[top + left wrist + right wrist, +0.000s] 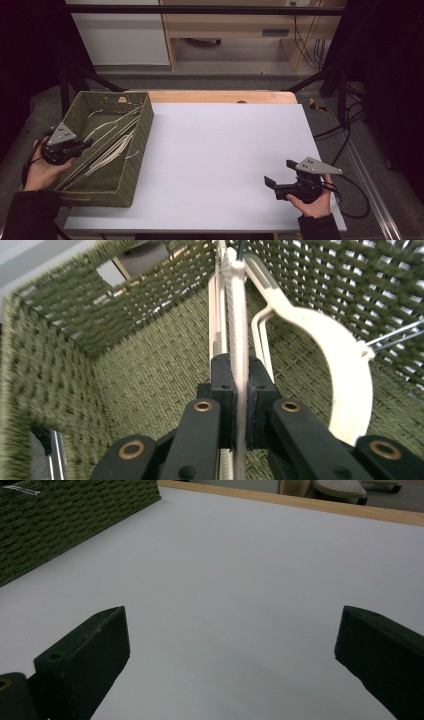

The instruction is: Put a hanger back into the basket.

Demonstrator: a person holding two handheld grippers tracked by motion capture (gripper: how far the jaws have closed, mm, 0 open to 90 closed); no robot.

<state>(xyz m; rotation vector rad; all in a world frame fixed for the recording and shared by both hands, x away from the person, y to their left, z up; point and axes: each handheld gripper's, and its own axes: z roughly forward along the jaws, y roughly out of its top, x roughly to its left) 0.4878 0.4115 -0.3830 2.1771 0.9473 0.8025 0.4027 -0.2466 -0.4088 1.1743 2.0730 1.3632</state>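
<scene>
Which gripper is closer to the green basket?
Left. The left gripper is over the green basket, shut on a white hanger inside it. The right gripper is open over the white table, far off on the basket's other side.

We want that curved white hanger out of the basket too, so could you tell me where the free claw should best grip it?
Grip the hanger on its straight thin neck, coming down from above through the open top of the basket. The neck is narrow enough for the jaws, whereas the broad curved arm lies against the wall. The left claw already pinches the neighbouring bar.
</scene>
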